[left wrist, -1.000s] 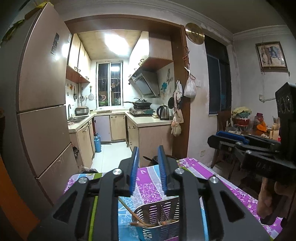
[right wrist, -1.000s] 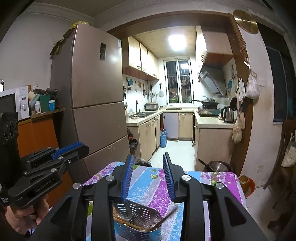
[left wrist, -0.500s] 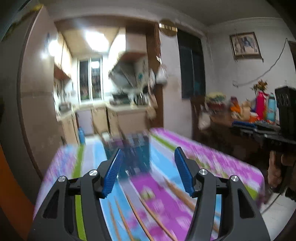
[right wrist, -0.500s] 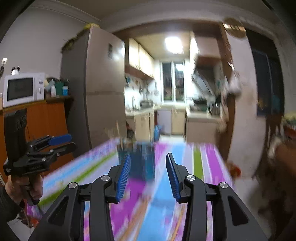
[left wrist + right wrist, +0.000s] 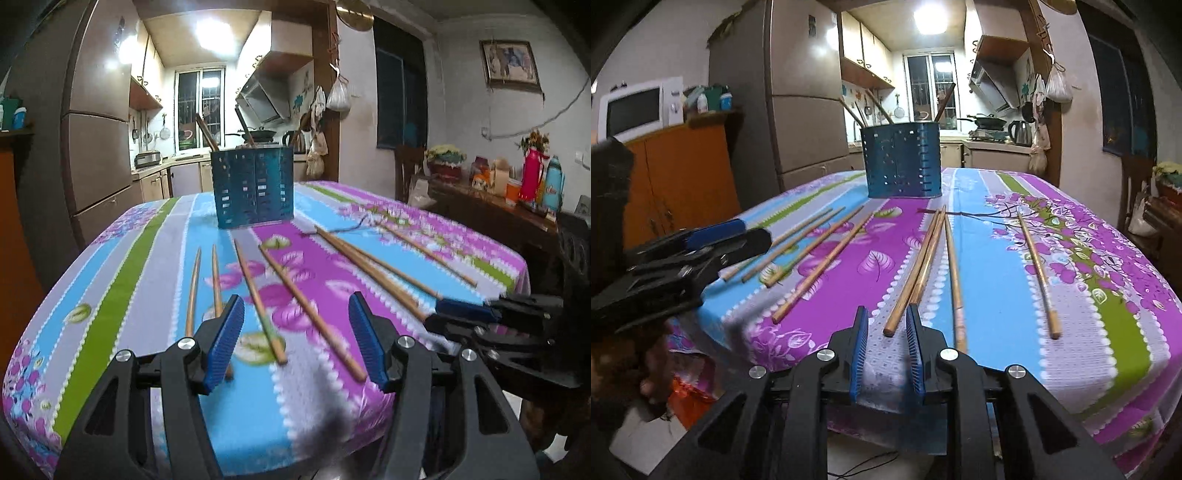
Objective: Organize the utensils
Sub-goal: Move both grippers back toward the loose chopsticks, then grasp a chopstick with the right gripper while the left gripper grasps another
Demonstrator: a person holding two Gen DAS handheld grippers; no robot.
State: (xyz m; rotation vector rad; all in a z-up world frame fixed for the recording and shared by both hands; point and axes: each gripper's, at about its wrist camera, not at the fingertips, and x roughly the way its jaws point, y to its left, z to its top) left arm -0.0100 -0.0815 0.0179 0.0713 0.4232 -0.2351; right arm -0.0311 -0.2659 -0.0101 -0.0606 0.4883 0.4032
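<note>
Wooden chopsticks (image 5: 827, 260) lie loose across the surface (image 5: 993, 280), which is covered by a cloth striped purple, blue and green. Four sit in a fan on the left half. A cluster of three lies near the middle (image 5: 923, 258), touching along part of their length. One single chopstick (image 5: 1036, 264) lies apart on the right.

Blue perforated holder (image 5: 901, 160) stands upright toward the far edge, with a few sticks leaning out of its top.

Left gripper (image 5: 295, 338): wide open, holding nothing, low over the near edge, with two chopstick ends (image 5: 314, 314) between the blue pads (image 5: 223, 339).

Right gripper (image 5: 886, 349): open by a narrow gap, holding nothing, just short of the near end of the middle cluster.

Both wrist views show slight blur at the cloth's near edge.
</note>
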